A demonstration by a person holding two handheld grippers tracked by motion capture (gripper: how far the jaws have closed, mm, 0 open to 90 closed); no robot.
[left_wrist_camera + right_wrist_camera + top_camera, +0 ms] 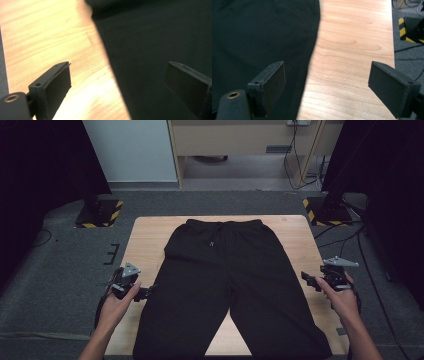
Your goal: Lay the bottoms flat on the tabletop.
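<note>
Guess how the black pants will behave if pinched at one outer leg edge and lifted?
The black pants lie flat, following the table, so probably floppy: a pinched edge would likely rise alone while the rest drags. The fabric looks thin, so likely light. Both the left tongs and right tongs are open astride the leg edges.

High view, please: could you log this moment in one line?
black pants flat on table | left gripper open | right gripper open

A pair of black fabric trousers (225,285) lies flat on the light wooden table (150,240), waistband far, legs near. The left gripper (145,292) sits at the trousers' left edge; the right gripper (309,281) at their right edge.
</note>
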